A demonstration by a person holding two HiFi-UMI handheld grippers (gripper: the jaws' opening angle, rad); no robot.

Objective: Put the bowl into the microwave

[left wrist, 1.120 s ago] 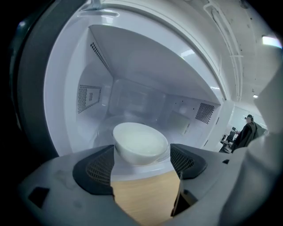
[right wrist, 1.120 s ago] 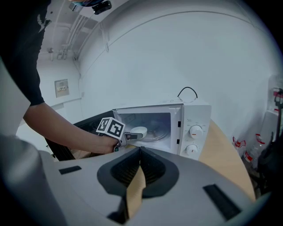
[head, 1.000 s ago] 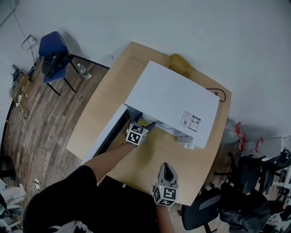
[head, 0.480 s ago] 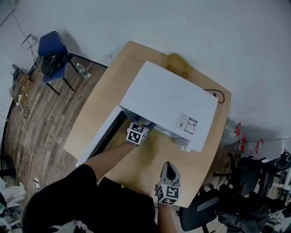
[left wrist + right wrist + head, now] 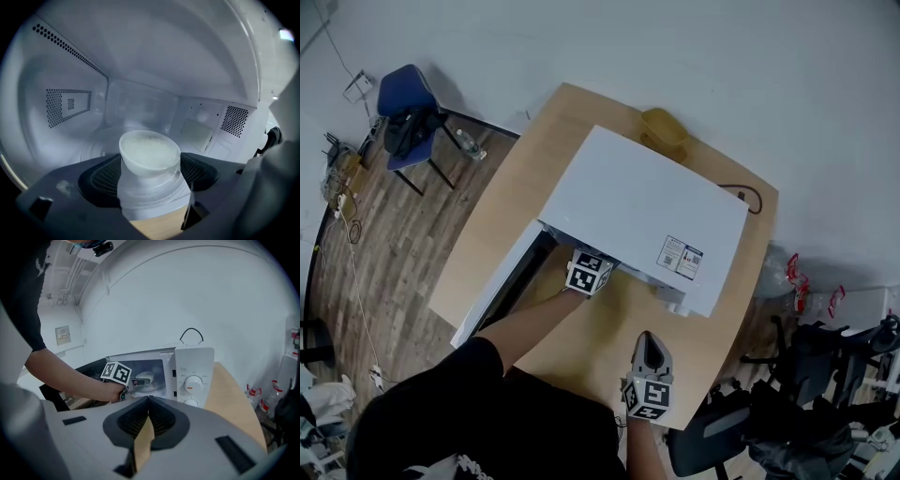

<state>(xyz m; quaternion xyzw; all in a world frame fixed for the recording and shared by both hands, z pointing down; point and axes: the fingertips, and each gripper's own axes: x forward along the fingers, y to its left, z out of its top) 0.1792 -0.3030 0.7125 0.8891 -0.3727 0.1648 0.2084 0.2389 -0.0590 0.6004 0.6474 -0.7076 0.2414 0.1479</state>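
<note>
A translucent white bowl (image 5: 150, 151) with pale grainy contents sits between the jaws of my left gripper (image 5: 149, 177), which is shut on it. Bowl and jaws are inside the white microwave (image 5: 647, 202), over its glass turntable (image 5: 98, 146); whether the bowl rests on it I cannot tell. In the right gripper view the bowl (image 5: 143, 378) shows inside the lit cavity, held by the left gripper (image 5: 134, 381). My right gripper (image 5: 647, 349) hangs over the table's near edge, short of the microwave, jaws shut and empty.
The microwave door (image 5: 499, 283) swings open to the left over the wooden table (image 5: 511, 197). Its control panel with two dials (image 5: 193, 383) is right of the cavity. A yellow container (image 5: 666, 131) stands behind the microwave, near a black cable (image 5: 752, 192). A blue chair (image 5: 405, 105) stands far left.
My left gripper has pushed a little deeper into the microwave with the bowl. The right gripper has hardly moved.
</note>
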